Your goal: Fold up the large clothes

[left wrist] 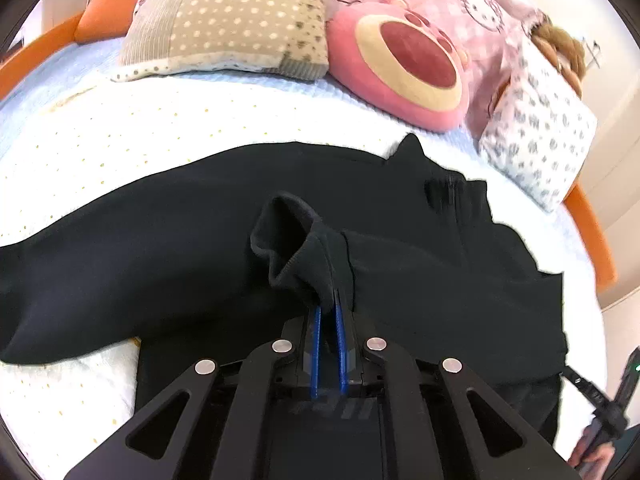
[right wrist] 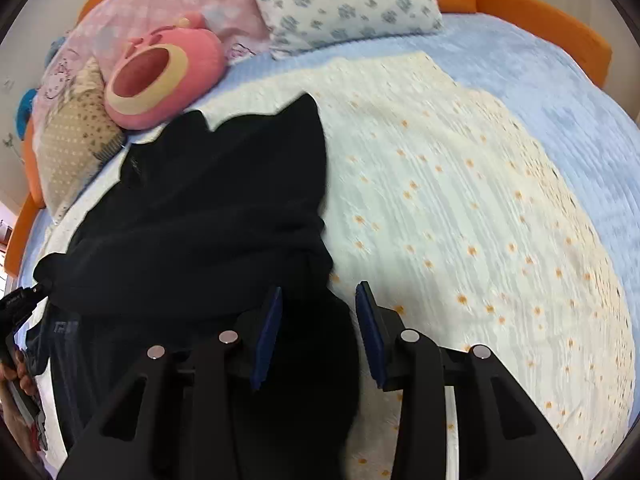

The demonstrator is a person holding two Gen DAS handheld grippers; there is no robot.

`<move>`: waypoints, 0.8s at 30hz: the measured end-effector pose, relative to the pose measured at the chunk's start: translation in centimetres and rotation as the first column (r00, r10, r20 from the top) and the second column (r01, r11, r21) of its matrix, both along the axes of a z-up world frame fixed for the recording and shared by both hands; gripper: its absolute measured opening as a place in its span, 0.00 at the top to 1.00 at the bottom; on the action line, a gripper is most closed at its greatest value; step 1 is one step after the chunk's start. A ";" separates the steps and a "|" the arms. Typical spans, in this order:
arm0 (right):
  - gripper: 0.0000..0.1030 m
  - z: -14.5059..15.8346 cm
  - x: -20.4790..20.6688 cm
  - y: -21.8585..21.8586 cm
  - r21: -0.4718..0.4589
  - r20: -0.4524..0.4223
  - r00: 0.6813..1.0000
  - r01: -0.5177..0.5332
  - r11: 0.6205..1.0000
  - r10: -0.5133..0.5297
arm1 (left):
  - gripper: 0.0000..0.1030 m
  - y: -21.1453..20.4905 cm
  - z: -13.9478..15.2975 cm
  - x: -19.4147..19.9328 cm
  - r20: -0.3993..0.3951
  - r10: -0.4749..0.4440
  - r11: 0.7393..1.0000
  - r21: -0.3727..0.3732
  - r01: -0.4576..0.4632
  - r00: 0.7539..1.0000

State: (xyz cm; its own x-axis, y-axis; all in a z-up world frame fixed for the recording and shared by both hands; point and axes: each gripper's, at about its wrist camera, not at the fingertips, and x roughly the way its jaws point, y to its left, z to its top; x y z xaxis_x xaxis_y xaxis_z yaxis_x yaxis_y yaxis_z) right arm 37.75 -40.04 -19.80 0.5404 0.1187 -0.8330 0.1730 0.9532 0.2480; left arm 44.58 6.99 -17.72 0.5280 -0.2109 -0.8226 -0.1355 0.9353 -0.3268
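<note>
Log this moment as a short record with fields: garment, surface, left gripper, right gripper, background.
garment: black jacket, spread out
surface: white dotted blanket on a blue sheet
left gripper: shut on the jacket's cuff
right gripper: jaws apart, black cloth between them, pads not pressing
background: pink plush cushion, pillows

One black garment (left wrist: pixel 160 248), perhaps four pillows (left wrist: pixel 224 20).
</note>
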 end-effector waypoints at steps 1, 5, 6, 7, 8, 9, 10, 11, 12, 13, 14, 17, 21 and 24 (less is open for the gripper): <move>0.63 0.5 0.2 0.4 -0.005 0.014 1.000 -0.007 1.000 0.007 | 0.89 0.7 0.0 0.2 -0.016 0.011 1.000 -0.022 -0.012 1.000; 0.63 2.4 0.7 1.9 -0.012 0.088 0.996 -0.015 1.000 0.016 | 0.89 2.0 0.1 0.3 0.001 0.033 0.996 0.078 -0.033 0.999; 0.63 3.0 0.8 2.3 -0.027 0.112 0.994 -0.011 1.000 0.014 | 0.89 2.4 -0.1 0.2 -0.001 0.040 0.996 0.079 -0.040 0.999; 0.63 3.3 1.2 2.5 -0.032 0.119 0.993 -0.011 0.999 0.014 | 0.88 2.8 -0.5 0.2 -0.011 0.044 0.997 0.065 -0.044 0.999; 0.63 3.4 1.5 2.7 -0.033 0.119 0.993 -0.010 0.999 0.014 | 0.88 3.2 -1.0 0.2 -0.031 0.041 0.998 0.056 -0.040 0.999; 0.63 3.4 1.7 2.9 -0.027 0.117 0.993 -0.013 1.000 0.016 | 0.88 3.3 -1.4 0.1 -0.037 0.039 0.997 0.072 -0.036 0.999; 0.63 3.3 2.0 3.1 -0.018 0.113 0.993 -0.019 1.000 0.021 | 0.87 3.2 -1.9 0.0 -0.037 0.032 0.993 0.112 -0.028 0.999; 0.66 3.2 2.1 3.3 -0.017 0.109 0.994 -0.023 1.000 0.025 | 0.86 3.1 -2.1 0.1 -0.037 0.028 0.991 0.132 -0.023 0.999; 0.69 3.0 2.3 3.6 -0.014 0.103 0.994 -0.033 0.999 0.034 | 0.85 3.1 -2.4 0.0 -0.038 0.023 0.989 0.147 -0.017 0.999; 0.72 2.5 2.5 3.9 -0.016 0.090 0.995 -0.039 0.999 0.041 | 0.84 3.0 -2.8 0.0 -0.039 0.021 0.988 0.156 -0.015 0.999; 0.78 1.9 2.7 4.2 -0.025 0.071 0.996 -0.043 0.999 0.044 | 0.83 2.9 -3.1 0.0 -0.037 0.024 0.987 0.162 -0.017 0.999; 0.84 -0.1 3.2 4.9 -0.056 0.001 0.999 -0.045 0.997 0.045 | 0.82 2.8 -3.7 0.0 -0.029 0.029 0.985 0.172 -0.023 0.999; 0.90 -3.4 3.4 5.7 -0.124 -0.062 0.996 -0.065 0.990 0.057 | 0.82 2.9 -4.0 0.1 -0.022 0.031 0.988 0.154 -0.027 0.999; 0.90 -3.9 3.2 6.3 -0.169 -0.052 0.997 -0.071 0.983 0.063 | 0.81 3.0 -4.2 0.0 -0.018 0.023 0.990 0.143 -0.020 1.000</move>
